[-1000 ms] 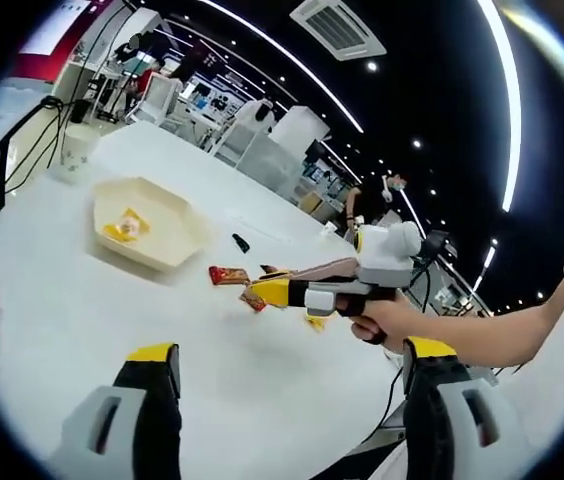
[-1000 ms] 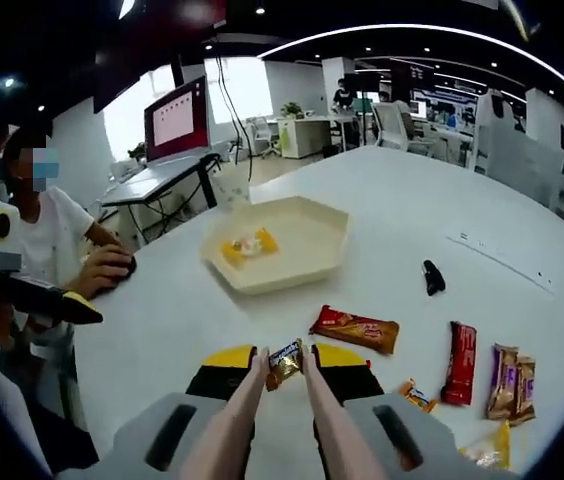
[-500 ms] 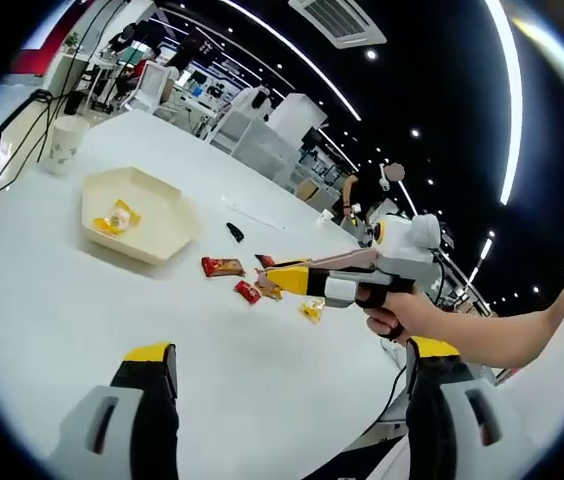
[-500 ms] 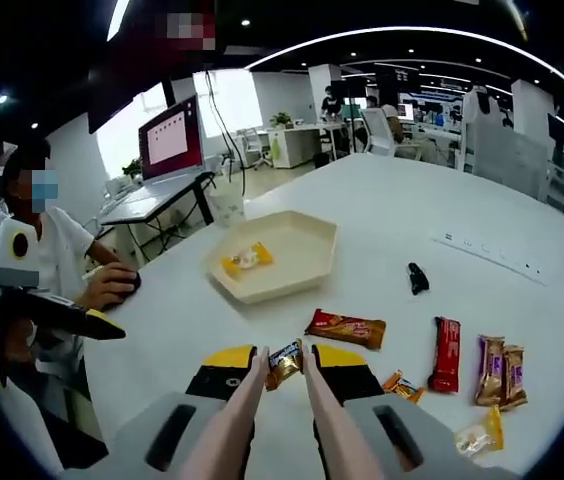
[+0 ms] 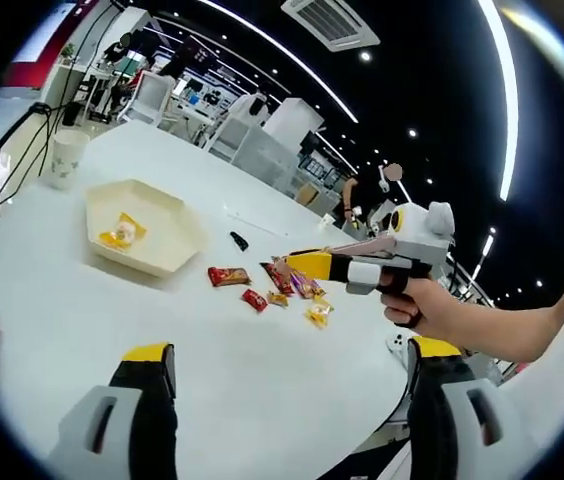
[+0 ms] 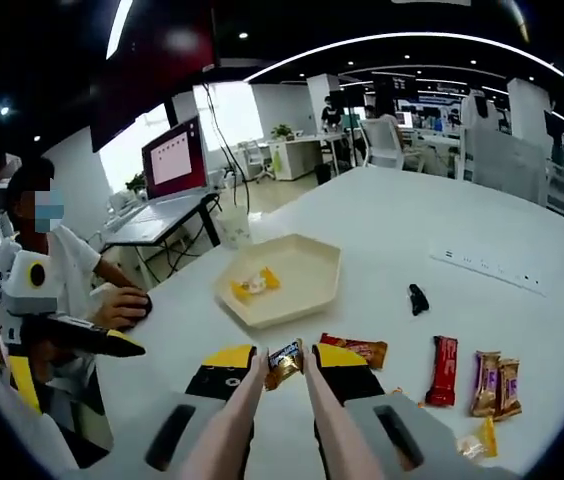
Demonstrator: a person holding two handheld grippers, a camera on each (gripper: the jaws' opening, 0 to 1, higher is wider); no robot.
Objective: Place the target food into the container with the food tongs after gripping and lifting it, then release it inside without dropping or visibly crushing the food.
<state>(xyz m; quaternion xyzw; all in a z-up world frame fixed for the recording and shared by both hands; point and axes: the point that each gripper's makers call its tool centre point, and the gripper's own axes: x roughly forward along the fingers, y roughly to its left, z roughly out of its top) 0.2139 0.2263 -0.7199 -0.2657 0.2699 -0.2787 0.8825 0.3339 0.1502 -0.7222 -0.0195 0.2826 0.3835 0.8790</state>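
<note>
White round surface (image 6: 522, 230) carries a cream hexagonal plastic tray (image 6: 307, 290) near its far edge. Right gripper (image 6: 284, 362), through pale tongs (image 6: 262, 420), pinches a small, light, crinkly foil-wrapped candy (image 6: 284, 358) mid-wrapper; it looks slippery. Left gripper (image 5: 282, 375) hangs spread, empty.

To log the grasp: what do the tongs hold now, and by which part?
The right gripper's tongs pinch a small wrapped candy by its lower end; the left gripper holds nothing.
</note>
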